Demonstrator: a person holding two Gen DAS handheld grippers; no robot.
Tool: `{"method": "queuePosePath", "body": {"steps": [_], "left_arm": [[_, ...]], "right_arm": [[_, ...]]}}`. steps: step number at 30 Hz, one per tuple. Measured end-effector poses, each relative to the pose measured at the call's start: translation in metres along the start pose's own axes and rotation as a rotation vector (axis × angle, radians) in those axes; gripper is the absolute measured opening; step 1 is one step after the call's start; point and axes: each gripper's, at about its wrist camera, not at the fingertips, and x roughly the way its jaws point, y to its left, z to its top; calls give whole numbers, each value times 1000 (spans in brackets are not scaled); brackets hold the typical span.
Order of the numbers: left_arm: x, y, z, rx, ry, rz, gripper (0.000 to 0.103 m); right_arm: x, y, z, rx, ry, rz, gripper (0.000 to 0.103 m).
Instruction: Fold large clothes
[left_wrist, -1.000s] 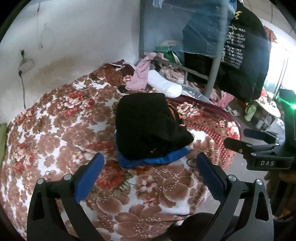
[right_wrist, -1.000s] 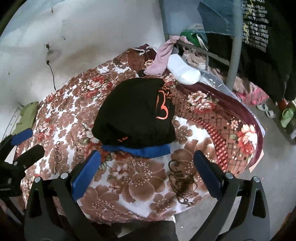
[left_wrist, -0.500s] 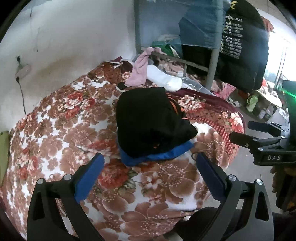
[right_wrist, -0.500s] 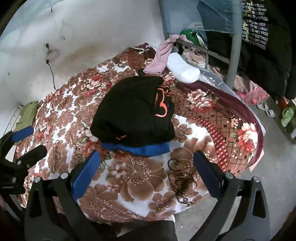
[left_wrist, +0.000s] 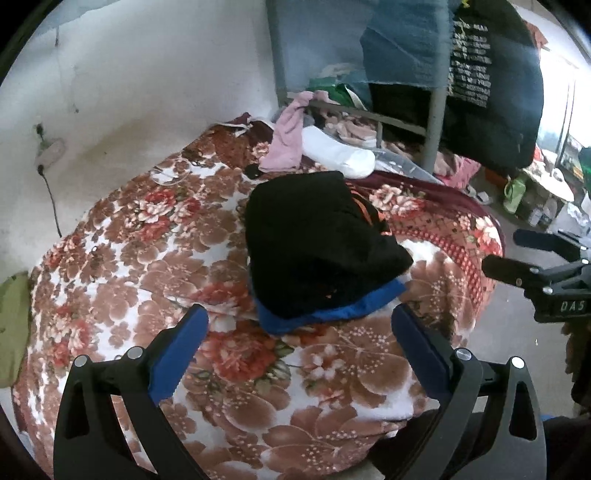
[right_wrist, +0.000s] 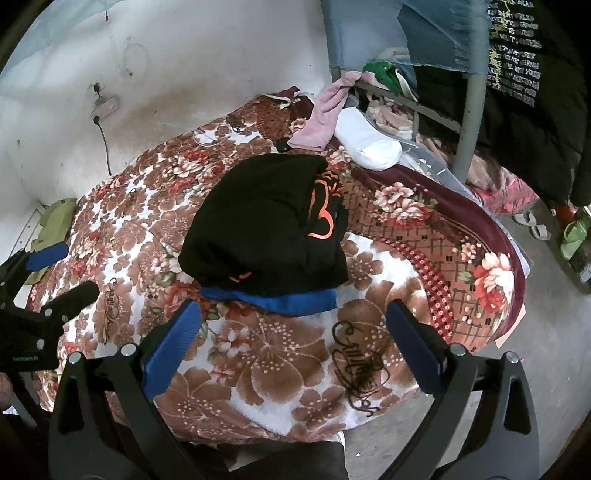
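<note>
Both tongs have drifted slightly back, left gripper (left_wrist: 297, 330) and right gripper (right_wrist: 293, 326) spread empty, short of the folded black garment (right_wrist: 264, 225) on a seemingly blue garment (right_wrist: 291, 301) atop the floral blanket (right_wrist: 273, 369).

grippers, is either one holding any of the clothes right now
Nothing is held. The left gripper and right gripper are both open, short of the folded black garment.
</note>
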Motion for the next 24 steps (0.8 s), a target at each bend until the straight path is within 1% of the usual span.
{"method": "queuePosePath", "body": {"steps": [3, 5, 7, 12, 17, 19, 24], "left_arm": [[-1, 3, 2, 0, -15, 5, 98], [0, 2, 3, 11, -15, 18, 98], [2, 4, 4, 2, -11, 30, 97], [5, 6, 7, -5, -4, 17, 98], [6, 5, 8, 4, -4, 23, 98], [8, 5, 10, -5, 12, -3, 98], [9, 5, 13, -3, 8, -4, 98]], "right_arm": [[5, -1, 5, -11, 4, 5, 98], [8, -2, 7, -16, 7, 9, 98], [10, -3, 9, -21, 10, 14, 98], [12, -3, 10, -28, 11, 18, 98], [13, -3, 11, -26, 10, 15, 98], [14, -4, 13, -28, 14, 16, 98], [12, -3, 11, -28, 10, 15, 98]]}}
